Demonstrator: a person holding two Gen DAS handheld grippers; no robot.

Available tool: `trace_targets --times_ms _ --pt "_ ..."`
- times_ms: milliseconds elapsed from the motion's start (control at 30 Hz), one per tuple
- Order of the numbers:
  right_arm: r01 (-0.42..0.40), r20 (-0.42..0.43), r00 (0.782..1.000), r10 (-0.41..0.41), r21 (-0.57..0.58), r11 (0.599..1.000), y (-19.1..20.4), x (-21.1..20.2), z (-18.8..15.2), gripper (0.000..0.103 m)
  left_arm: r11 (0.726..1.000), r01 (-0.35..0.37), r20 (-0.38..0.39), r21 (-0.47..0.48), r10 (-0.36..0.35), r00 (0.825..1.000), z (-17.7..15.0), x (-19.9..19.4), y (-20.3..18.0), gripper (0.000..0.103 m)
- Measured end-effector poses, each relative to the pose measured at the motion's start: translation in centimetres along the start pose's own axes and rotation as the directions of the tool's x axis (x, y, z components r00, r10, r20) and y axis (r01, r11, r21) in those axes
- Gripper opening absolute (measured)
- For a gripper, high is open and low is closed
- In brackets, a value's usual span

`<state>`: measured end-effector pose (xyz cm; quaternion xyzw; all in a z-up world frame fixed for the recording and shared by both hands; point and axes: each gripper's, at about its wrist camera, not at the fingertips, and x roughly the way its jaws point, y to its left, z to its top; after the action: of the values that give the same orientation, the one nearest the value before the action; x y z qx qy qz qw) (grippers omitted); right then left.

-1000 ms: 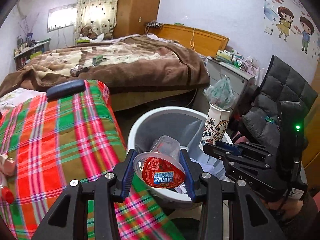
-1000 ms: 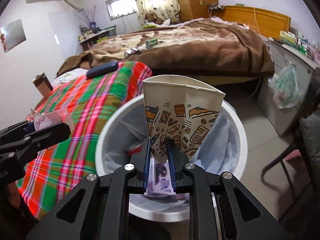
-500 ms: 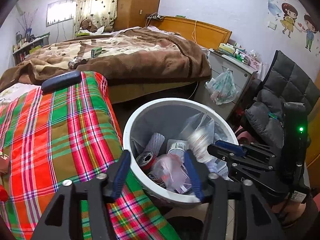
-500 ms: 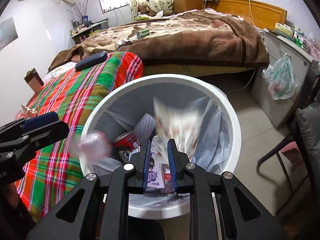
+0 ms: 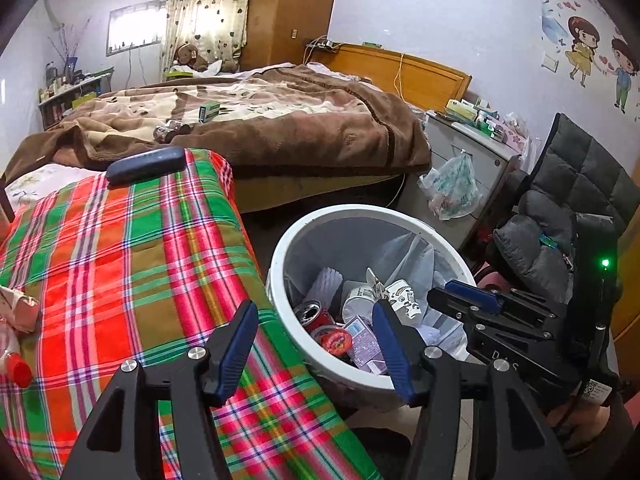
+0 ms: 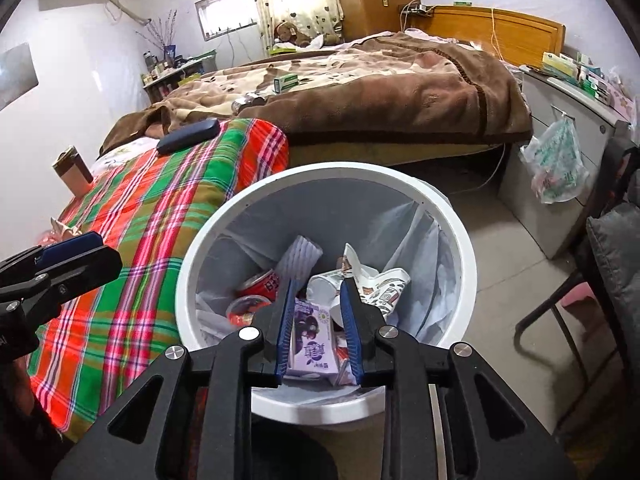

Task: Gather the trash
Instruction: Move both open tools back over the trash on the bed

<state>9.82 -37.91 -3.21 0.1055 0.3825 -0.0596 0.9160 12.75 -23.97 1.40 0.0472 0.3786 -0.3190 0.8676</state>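
Observation:
A white bin (image 5: 360,210) (image 6: 320,168) stands on the floor beside the plaid-covered surface (image 5: 120,260). Inside it lie a patterned paper cup (image 5: 402,296) (image 6: 384,284), a clear cup with a red lid (image 5: 336,338) (image 6: 248,304), a red can (image 5: 314,312) (image 6: 264,282) and a purple carton (image 6: 312,336). My left gripper (image 5: 314,307) hovers open over the bin's near-left rim, holding nothing. Above the bin's near side, my right gripper (image 6: 318,284) is opening its jaws, with nothing gripped between them. Each gripper shows in the other's view: the right gripper (image 5: 460,292) and the left gripper (image 6: 72,248).
A dark case (image 5: 146,164) lies at the plaid surface's far end, and a red-capped bottle (image 5: 16,372) and a wrapper (image 5: 16,308) at its left. A bed with a brown blanket (image 5: 300,132) is behind. A grey chair (image 5: 560,208) and a hanging plastic bag (image 5: 452,188) stand right.
My left gripper let go of the red-lidded plastic cup and my right gripper let go of the patterned paper cup; both now lie in the bin. Both pairs of jaws stand wider.

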Motion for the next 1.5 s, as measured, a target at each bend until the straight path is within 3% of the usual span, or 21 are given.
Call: trace_targets --times_ms 133,200,267,700,1033,1333,1500 --pt "-0.012 0.023 1.0 0.012 -0.012 1.0 0.8 -0.6 0.0 0.028 1.0 -0.024 0.024 -0.016 0.024 0.999 -0.4 -1.4 0.9 0.059" --pt "-0.016 0.03 0.999 0.016 -0.017 1.0 1.3 -0.8 0.1 0.041 0.999 -0.028 0.03 -0.029 0.029 0.999 -0.5 -2.0 1.6 0.059" --pt "-0.03 0.038 0.999 0.031 -0.018 0.999 1.7 -0.9 0.0 0.048 0.998 -0.046 0.041 -0.043 0.048 0.998 -0.9 -2.8 2.3 0.059" --pt "-0.133 0.07 0.988 0.138 -0.08 0.988 6.6 -0.9 0.2 0.048 0.965 -0.188 0.069 -0.185 0.204 0.977 -3.8 -7.3 9.8 0.064" --pt "-0.216 0.044 0.973 0.225 -0.16 0.963 11.7 0.2 0.7 0.049 0.906 -0.286 0.055 -0.312 0.317 0.947 -6.4 -10.3 16.3 0.065" --pt "-0.261 0.004 0.963 0.268 -0.213 0.942 15.2 1.3 0.9 0.05 0.831 -0.359 0.035 -0.424 0.411 0.911 -8.0 -12.6 21.8 0.065" --pt "-0.279 -0.019 0.959 0.283 -0.251 0.927 17.4 2.1 1.2 0.05 0.799 -0.364 0.026 -0.479 0.428 0.904 -8.3 -13.2 24.6 0.065"
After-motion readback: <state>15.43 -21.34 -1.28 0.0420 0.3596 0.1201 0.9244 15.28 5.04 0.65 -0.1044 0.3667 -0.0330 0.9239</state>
